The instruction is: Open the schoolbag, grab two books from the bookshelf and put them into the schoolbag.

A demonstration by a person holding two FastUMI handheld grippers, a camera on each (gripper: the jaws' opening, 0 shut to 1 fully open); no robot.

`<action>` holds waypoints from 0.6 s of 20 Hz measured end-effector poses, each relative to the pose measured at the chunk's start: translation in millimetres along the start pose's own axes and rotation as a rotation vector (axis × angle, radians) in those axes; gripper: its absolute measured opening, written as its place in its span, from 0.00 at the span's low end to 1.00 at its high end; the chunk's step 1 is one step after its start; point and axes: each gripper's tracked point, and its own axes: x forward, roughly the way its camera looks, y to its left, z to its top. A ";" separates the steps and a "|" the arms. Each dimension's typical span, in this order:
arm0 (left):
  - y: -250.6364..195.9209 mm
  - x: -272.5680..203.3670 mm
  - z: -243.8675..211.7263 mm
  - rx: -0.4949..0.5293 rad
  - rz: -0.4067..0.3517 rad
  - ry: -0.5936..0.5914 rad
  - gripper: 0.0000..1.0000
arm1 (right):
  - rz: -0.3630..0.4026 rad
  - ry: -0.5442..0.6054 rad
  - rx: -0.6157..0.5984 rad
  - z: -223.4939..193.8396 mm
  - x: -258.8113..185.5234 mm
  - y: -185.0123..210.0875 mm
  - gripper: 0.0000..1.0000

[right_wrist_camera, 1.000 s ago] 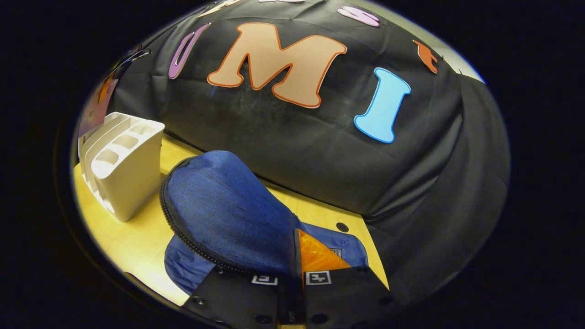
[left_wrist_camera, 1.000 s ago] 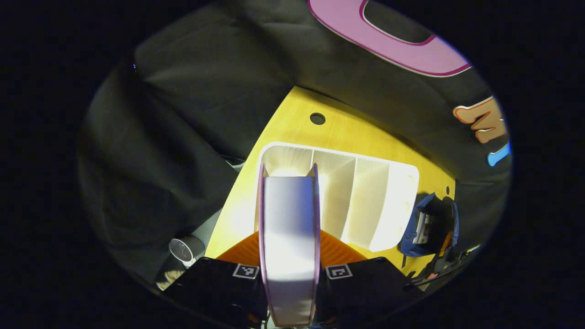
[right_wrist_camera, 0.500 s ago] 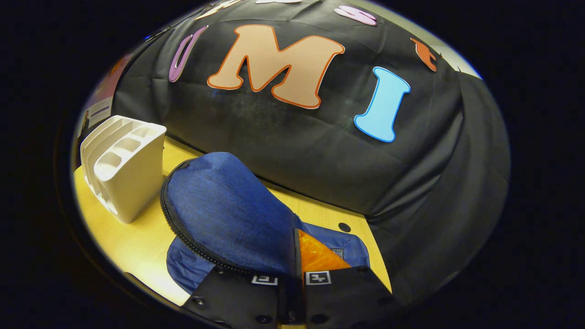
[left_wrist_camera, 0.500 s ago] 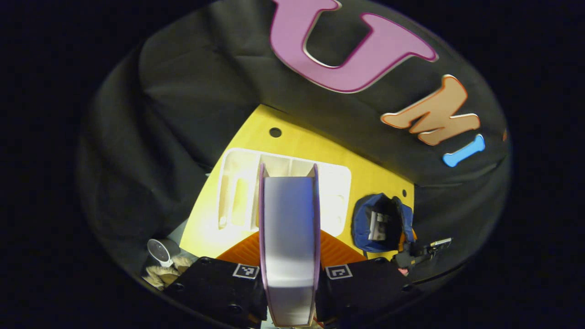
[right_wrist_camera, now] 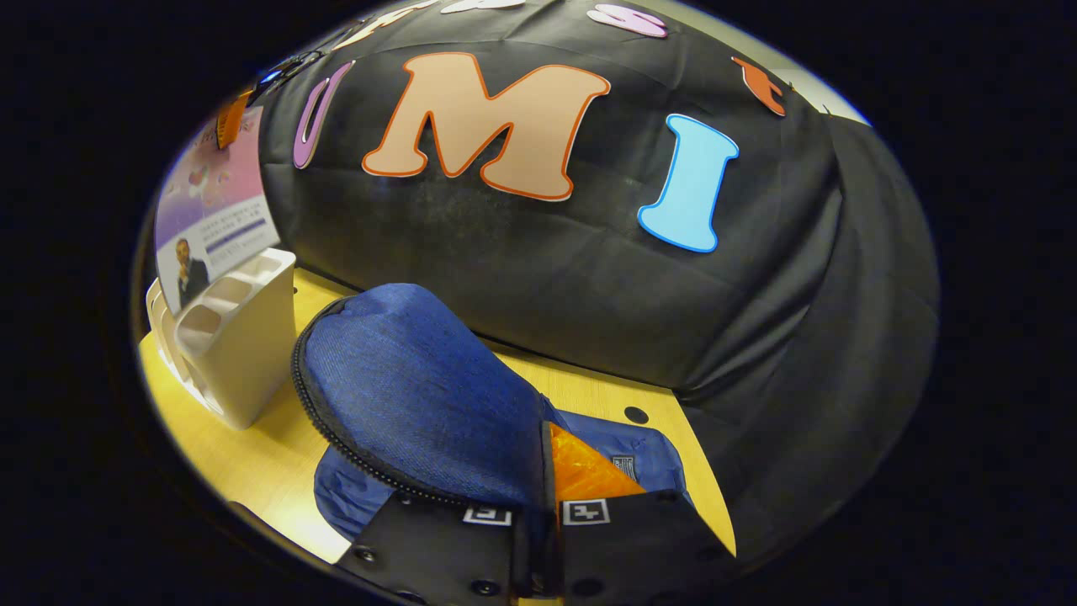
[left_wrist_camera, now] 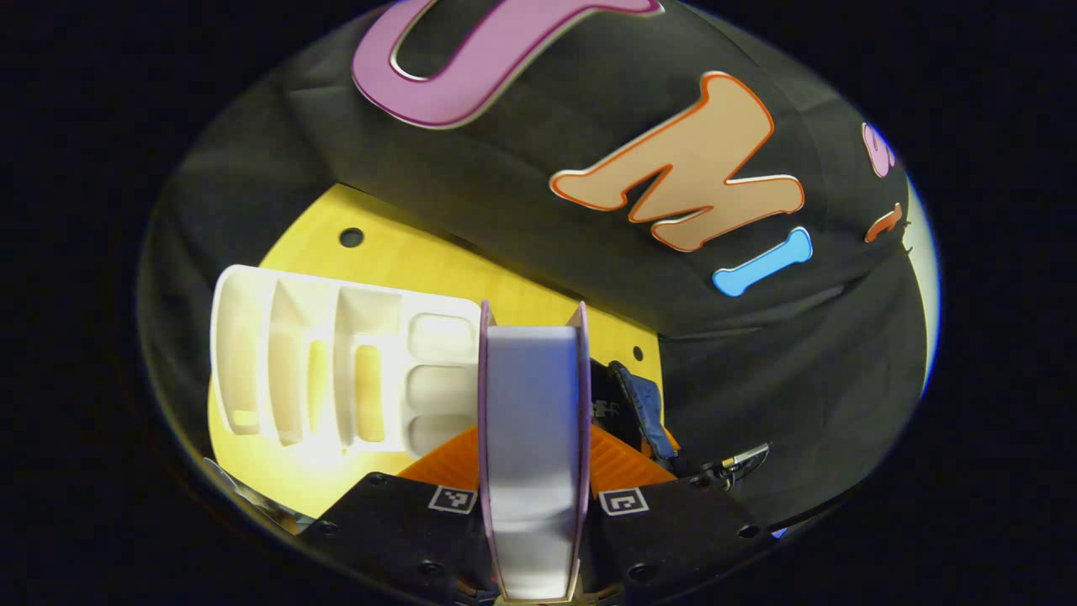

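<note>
Black cloth walls close in a yellow wooden worktop (left_wrist_camera: 437, 269), and from my seat I read the two views against it. My left hand-held gripper (left_wrist_camera: 532, 497) is clamped on a book (left_wrist_camera: 532, 421), its fingers pressing on the two covers; the book stands fore-edge towards the camera, its long axis running straight out along the fingers. It hangs above the worktop with the white bookshelf (left_wrist_camera: 336, 362) off to its left, every slot I can see bare. The dark mouth of the schoolbag (left_wrist_camera: 635, 404) sits just to the right of the book and a little beyond it, so I judge the next move to be a short swing right and down, book edge first.

My right hand-held gripper (right_wrist_camera: 538, 513) is pinched narrow on the blue flap (right_wrist_camera: 421, 404) of the schoolbag, lifting it so that the zip edge curves up off the bag body (right_wrist_camera: 623, 454). In the right gripper view the book (right_wrist_camera: 214, 219) shows high at the left, above the bookshelf (right_wrist_camera: 236, 337). The left hand carries the load; the right only keeps the mouth open.
</note>
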 end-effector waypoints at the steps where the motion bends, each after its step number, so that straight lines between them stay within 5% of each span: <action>1: -9.5 17.8 -8.7 -0.006 -0.032 0.008 0.38 | 0.001 -0.001 0.000 -0.1 -0.1 -0.5 0.07; 12: -63.6 185.6 -86.8 -0.123 -0.316 0.034 0.37 | 0.015 -0.006 0.091 3.7 3.2 -4.9 0.07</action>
